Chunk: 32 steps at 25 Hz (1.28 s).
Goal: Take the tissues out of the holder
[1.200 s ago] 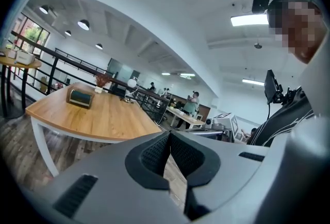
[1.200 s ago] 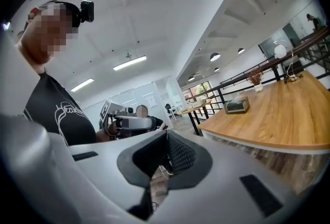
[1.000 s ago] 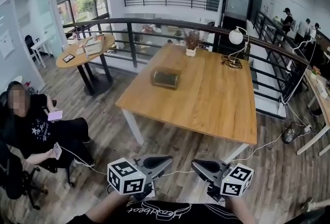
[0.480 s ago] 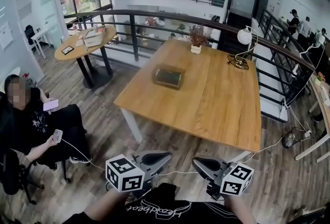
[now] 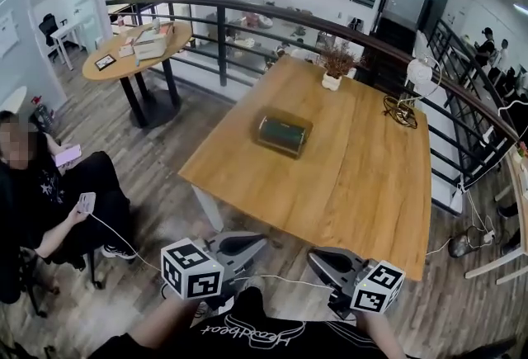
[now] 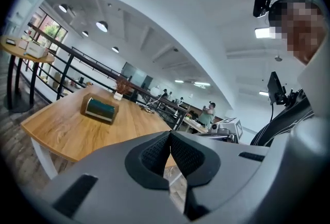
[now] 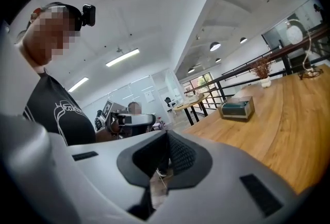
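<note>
The tissue holder point(image 5: 282, 133), a wooden box with a dark green top, lies on the wooden table point(image 5: 363, 184) left of its middle. No tissue can be made out from here. Both grippers are held low in front of the body, short of the table's near edge, with empty jaws. My left gripper point(image 5: 254, 243) is shut, its pads meeting at the tips. My right gripper point(image 5: 318, 257) is shut too. The left gripper view shows the holder point(image 6: 100, 108) far beyond the shut jaws point(image 6: 170, 135). In the right gripper view the holder point(image 7: 237, 108) stands off to the right of the jaws point(image 7: 166, 134).
A potted dry plant point(image 5: 332, 78), a white globe lamp point(image 5: 421, 73) and a coil of cable point(image 5: 398, 111) stand at the table's far end. A railing point(image 5: 247, 15) runs behind it. At the left sits a person point(image 5: 49, 200), with a round table point(image 5: 136, 52) further back. A white cable point(image 5: 280, 277) crosses the floor.
The table and the holder have come nearer and larger in the head view. Both grippers keep their places at the bottom of the view, still shut and empty.
</note>
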Each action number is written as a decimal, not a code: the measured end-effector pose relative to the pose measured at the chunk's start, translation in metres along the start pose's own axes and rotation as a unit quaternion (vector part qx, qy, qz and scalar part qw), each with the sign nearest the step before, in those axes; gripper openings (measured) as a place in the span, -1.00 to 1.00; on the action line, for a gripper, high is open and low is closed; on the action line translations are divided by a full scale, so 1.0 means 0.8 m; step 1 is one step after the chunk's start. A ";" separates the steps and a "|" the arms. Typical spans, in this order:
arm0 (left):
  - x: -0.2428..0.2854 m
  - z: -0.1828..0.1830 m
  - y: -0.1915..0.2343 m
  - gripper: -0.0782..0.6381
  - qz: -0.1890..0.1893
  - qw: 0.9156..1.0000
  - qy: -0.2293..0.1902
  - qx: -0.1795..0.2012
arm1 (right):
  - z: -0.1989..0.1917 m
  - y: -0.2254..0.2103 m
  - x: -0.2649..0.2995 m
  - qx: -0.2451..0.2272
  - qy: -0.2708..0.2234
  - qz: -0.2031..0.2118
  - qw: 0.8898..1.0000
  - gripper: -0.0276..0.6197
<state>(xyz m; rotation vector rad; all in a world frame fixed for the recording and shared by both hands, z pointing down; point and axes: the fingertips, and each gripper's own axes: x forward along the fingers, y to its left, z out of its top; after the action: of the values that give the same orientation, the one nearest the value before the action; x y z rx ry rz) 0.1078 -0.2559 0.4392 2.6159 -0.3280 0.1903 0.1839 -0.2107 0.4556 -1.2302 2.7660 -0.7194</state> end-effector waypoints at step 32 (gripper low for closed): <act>0.156 0.196 0.349 -0.74 -0.001 1.000 0.011 -0.020 | 0.186 -0.296 0.276 -0.086 0.070 0.011 0.994 -0.86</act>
<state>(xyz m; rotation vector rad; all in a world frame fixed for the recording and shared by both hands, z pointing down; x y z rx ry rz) 0.1655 -0.5941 0.4548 2.5730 -0.3192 0.2109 0.2280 -0.5644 0.4579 -1.2194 3.0072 -0.5977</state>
